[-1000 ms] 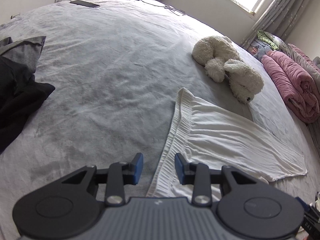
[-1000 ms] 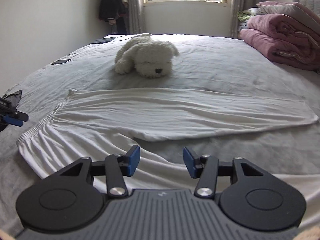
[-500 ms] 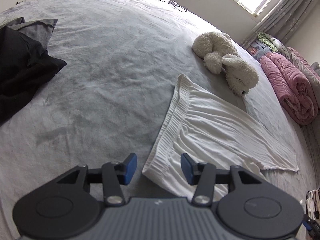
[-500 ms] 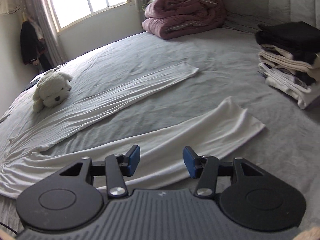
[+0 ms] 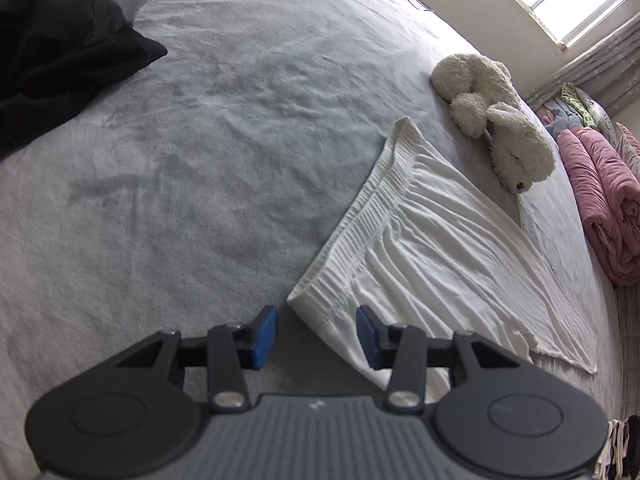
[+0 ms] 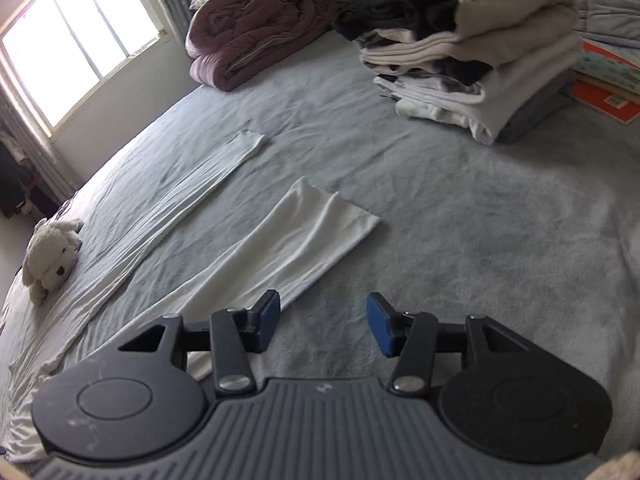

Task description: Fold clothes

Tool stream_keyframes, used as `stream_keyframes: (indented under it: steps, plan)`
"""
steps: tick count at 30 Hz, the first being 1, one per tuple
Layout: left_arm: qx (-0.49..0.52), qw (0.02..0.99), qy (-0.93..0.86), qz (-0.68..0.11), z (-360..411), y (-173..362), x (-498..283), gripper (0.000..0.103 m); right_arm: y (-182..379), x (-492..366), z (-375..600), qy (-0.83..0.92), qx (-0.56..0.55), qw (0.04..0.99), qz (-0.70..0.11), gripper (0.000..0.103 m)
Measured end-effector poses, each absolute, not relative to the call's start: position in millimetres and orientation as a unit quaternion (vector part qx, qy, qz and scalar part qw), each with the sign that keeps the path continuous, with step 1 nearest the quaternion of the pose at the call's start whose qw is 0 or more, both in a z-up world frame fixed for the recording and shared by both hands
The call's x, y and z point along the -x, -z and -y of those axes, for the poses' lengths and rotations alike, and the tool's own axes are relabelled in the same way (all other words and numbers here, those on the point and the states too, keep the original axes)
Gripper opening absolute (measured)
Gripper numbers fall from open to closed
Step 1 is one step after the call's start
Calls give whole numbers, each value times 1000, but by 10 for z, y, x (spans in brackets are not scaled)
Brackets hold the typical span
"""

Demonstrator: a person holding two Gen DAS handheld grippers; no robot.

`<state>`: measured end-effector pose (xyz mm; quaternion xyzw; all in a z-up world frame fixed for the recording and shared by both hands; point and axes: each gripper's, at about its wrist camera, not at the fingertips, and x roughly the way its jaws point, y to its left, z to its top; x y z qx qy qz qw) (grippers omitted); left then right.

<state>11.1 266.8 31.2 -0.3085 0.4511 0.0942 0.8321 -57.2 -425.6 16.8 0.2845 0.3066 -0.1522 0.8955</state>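
- White trousers [image 5: 420, 240] are lying flat on the grey bed [image 5: 200, 160], ribbed waistband bunched, legs [image 6: 312, 236] spreading apart.
- Left claw [image 5: 316, 334] is hovering open at the waistband corner.
- Right claw [image 6: 324, 324] is gaping empty beside one leg.

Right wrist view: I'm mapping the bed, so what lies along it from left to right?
White plush dog → spread white trousers → rolled pink quilt → stack of folded black and white clothes → orange box.

Soft daylight from the overexposed window [image 6: 76, 52]; fisheye bends edges, slight blur.
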Motion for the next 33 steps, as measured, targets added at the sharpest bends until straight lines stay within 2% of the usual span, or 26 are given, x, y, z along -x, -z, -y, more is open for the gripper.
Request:
stream_keyframes:
  steps: [6,9,10,11,12,13,14,17,23,30,33]
  plan:
    - [297,838,-95,-448,-2627,-321,-141,39,-107,401,4536,193,-321,884,-279,52]
    - [297,837,-96,-450,-2627,-306,-166,39,-89,244,4429,197,-272,896,-290,52]
    - [298,837,-97,-449,-2630,-306,-169,39,-85,195,4380,199,-250,901,-293,47]
    - [298,837,-98,-448,-2633,-306,-172,39,-72,163,4347,206,-235,902,-297,30]
    - [296,838,-101,-448,-2632,-306,-175,39,-62,153,4343,215,-229,901,-298,24]
    - [292,839,-103,-448,-2630,-303,-177,34,-53,147,4346,222,-226,900,-299,10]
    - [287,839,-106,-449,-2629,-301,-180,30,-53,157,4366,221,-230,900,-297,4]
    - [278,840,-115,-452,-2630,-292,-183,21,-104,210,4378,229,-225,903,-285,3]
    - [286,841,-114,-445,-2668,-332,-161,13,-319,356,4333,240,-223,912,-248,3]
    - [295,840,-113,-442,-2704,-361,-145,12,-246,503,4406,263,-234,894,-278,3]
    - [303,839,-111,-438,-2743,-382,-129,11,-289,595,4394,261,-249,895,-261,3]
